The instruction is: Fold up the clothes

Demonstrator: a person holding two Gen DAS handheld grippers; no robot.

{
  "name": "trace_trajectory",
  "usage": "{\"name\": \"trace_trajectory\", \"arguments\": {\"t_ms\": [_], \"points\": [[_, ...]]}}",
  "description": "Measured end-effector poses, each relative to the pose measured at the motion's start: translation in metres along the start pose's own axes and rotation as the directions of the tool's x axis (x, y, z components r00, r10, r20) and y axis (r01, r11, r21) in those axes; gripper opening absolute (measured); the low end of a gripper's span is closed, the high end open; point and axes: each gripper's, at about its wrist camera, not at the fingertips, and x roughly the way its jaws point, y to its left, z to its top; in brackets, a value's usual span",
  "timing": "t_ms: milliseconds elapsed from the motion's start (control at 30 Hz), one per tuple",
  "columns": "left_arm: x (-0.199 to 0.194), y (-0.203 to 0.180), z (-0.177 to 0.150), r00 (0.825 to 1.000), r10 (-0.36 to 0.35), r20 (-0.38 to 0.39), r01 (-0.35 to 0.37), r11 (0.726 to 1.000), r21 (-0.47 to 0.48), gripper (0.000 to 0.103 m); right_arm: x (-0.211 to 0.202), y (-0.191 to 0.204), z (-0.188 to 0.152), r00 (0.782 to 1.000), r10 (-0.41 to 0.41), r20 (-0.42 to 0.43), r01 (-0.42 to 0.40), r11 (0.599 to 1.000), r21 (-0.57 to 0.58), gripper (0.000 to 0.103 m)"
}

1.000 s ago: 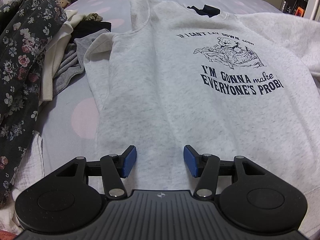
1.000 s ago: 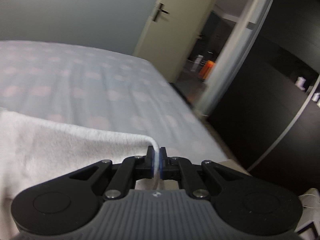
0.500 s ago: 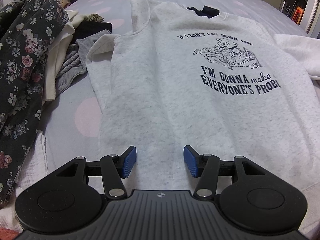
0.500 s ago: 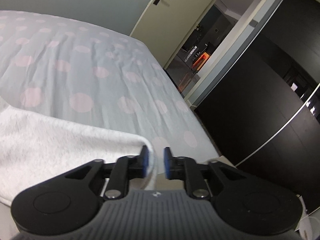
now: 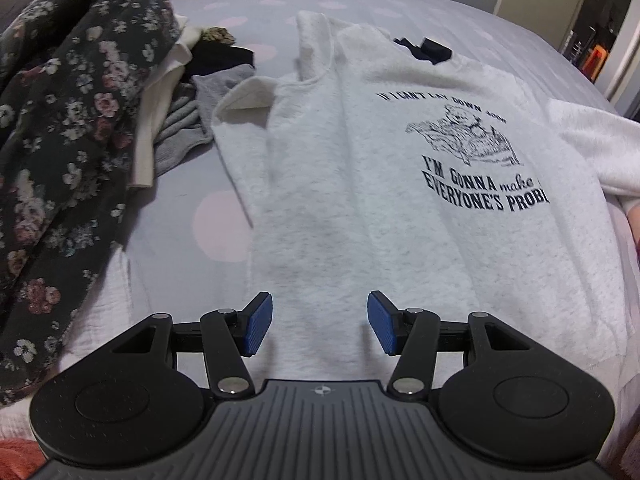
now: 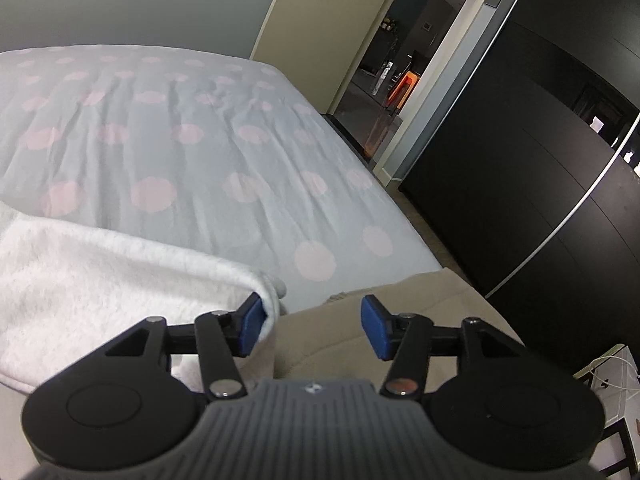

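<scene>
A: Just now the right gripper [image 6: 312, 324] let go of the sleeve [image 6: 120, 276]; jaws spread.
B: Sweatshirt [image 5: 380, 208]?
A: Flat on the bed [image 6: 200, 152], print up. Left gripper [image 5: 320, 328] spread above its hem. Fold unfinished.

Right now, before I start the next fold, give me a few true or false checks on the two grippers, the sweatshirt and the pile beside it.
1. The right gripper is clamped on the sleeve. False: its jaws are open, and the sleeve end lies by the left pad only.
2. The left gripper is open above the sweatshirt hem. True.
3. The sweatshirt lies print side down. False: the printed text and drawing face up.
4. A floral garment lies in the pile to the left of the sweatshirt. True.
5. The bedroom door is shut. False: it stands open onto a darker room.
</scene>
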Motion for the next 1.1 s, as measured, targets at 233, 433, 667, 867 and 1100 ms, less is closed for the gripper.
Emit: {"name": "trace_trajectory", "arguments": {"t_ms": [233,433,667,867,1100], "points": [[-0.002,0.003,0.001,1.000,-0.001,-0.005,0.001,1.000,-0.014,0.051,0.003,-0.026,0.009,1.000,-0.014,-0.024,0.014,0.999,-0.034,0.070],[-0.006,0.001,0.003,1.000,0.001,0.005,-0.001,1.000,-0.013,0.051,0.011,-0.045,0.017,0.986,-0.168,-0.014,0.166,0.983,-0.078,0.068],[-0.008,0.008,0.011,1.000,0.003,0.020,-0.002,1.000,-0.026,0.051,-0.002,-0.064,0.004,0.996,-0.084,0.009,0.083,0.996,0.040,0.068],[-0.016,0.026,0.030,0.996,0.053,0.076,-0.052,0.999,-0.007,0.051,-0.024,-0.030,-0.025,0.990,0.098,0.101,-0.111,0.986,0.124,0.068],[-0.017,0.063,0.063,0.983,0.106,0.147,-0.099,0.994,-0.053,0.051,-0.035,0.045,-0.057,0.928,0.320,0.192,-0.357,0.911,0.205,0.069]]}}
